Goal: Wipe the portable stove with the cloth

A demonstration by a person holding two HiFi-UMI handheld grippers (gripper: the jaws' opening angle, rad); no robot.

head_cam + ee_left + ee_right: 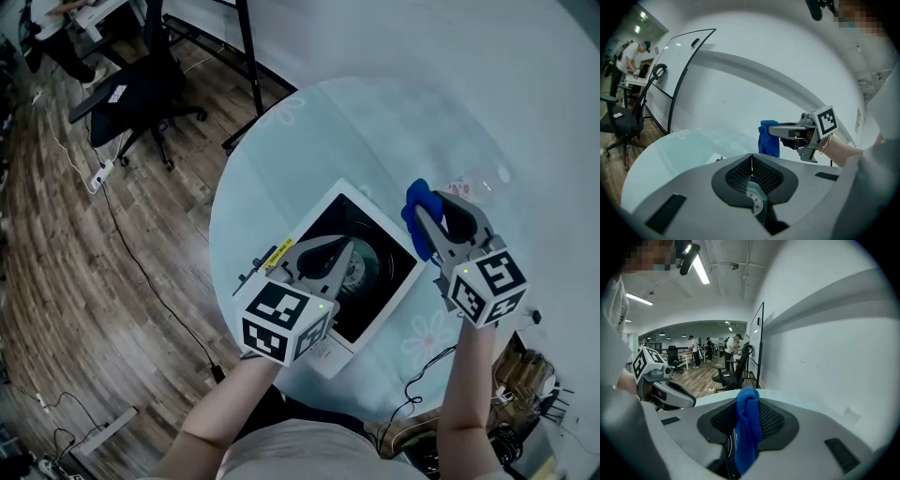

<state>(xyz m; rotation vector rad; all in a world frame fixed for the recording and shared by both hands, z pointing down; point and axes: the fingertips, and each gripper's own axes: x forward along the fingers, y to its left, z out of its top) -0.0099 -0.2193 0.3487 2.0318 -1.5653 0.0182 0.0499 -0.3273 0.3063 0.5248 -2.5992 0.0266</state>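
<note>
Blue cloth (416,202) hangs pinched in the right gripper (427,217), right of centre in the head view, just beside the portable stove (384,262) at mid-frame on the round glass table (309,141); the left gripper (349,246), jaws pressed together on nothing, hovers over the stove

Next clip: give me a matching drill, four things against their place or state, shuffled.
1 left gripper
2 right gripper
3 portable stove
4 office chair

a on the wooden floor
b shut on the blue cloth
c jaws shut, nothing between
d lying on the round table

Pairs: 1-c, 2-b, 3-d, 4-a
</note>
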